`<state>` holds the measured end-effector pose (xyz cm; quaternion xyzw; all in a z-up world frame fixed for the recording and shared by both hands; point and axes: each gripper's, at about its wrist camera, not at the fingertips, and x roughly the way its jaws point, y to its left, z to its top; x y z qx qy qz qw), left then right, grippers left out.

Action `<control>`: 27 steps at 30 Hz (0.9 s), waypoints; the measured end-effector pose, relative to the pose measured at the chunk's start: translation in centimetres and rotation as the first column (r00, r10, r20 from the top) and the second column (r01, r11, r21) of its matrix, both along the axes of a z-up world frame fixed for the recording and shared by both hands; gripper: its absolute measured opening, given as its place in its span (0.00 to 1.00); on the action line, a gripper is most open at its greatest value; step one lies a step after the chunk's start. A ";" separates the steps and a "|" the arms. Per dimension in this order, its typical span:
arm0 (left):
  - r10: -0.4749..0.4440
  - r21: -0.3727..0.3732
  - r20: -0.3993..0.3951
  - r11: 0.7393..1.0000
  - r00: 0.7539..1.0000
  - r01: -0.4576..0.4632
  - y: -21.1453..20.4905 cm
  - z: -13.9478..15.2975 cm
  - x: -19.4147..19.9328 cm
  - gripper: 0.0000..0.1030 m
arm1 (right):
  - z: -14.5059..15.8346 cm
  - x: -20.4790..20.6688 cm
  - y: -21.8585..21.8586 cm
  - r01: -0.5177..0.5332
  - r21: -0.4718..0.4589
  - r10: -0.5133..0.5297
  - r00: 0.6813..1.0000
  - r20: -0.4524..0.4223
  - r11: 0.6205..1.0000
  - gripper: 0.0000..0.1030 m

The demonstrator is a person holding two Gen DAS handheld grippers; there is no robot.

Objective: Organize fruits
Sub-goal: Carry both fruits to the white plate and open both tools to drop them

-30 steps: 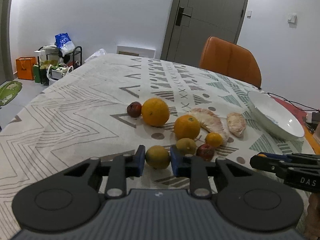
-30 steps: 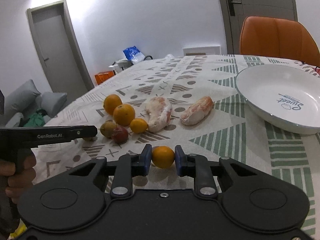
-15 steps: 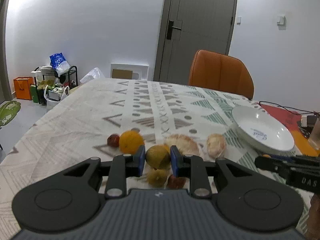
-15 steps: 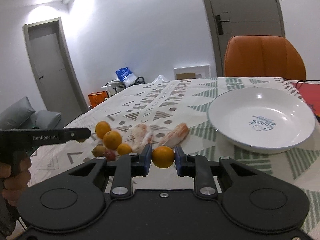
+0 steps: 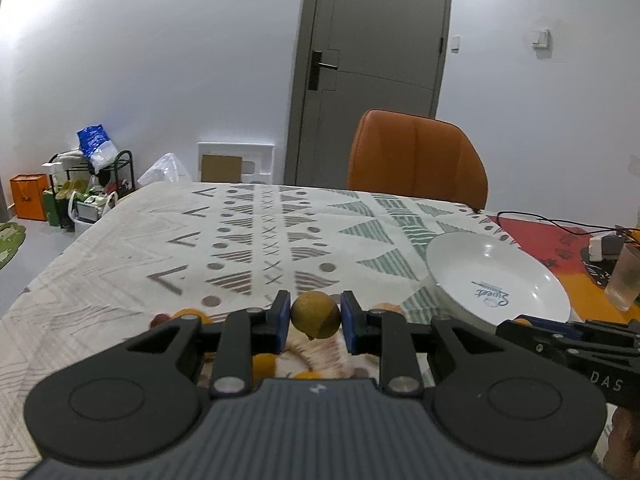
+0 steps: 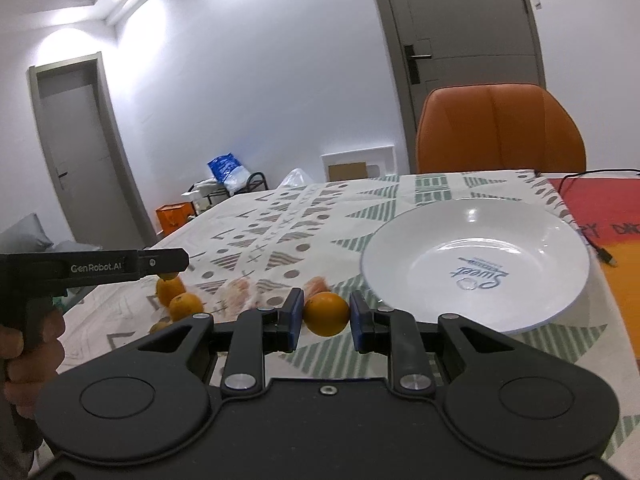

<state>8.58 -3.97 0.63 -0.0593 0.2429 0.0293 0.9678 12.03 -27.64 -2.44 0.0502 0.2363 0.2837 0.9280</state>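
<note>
You were mid-carry, both fruits lifted clear of the patterned tablecloth (image 5: 256, 240) and headed, I judged, for the white bowl (image 6: 400, 248), which sat empty at the table's right side. Your next move called for bringing each gripper over the bowl's rim, lowering, then parting the fingers so nothing bounced out. Your right gripper (image 6: 325, 316) was nearer the bowl, its blue-padded fingers clamped on a small orange (image 6: 326, 314), smooth and bright. Your left gripper (image 5: 315, 315) was closed around a dull yellow-green round fruit (image 5: 315, 314) with brownish mottling. The remaining oranges (image 6: 178, 300) and pale peeled pieces (image 6: 240, 294) lay in a loose cluster on the cloth, left of the bowl.
</note>
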 end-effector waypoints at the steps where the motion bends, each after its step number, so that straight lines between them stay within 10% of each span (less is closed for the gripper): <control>1: -0.004 0.001 0.001 1.000 1.000 0.003 -0.2 0.1 0.2 0.25 | 0.0 0.1 -0.3 0.006 0.003 -0.006 1.000 0.001 1.000 0.22; 27: -0.129 0.052 -0.034 0.990 0.991 0.130 -9.2 -0.8 5.5 0.25 | -0.9 3.4 -6.7 0.144 0.073 -0.144 0.990 0.005 0.987 0.22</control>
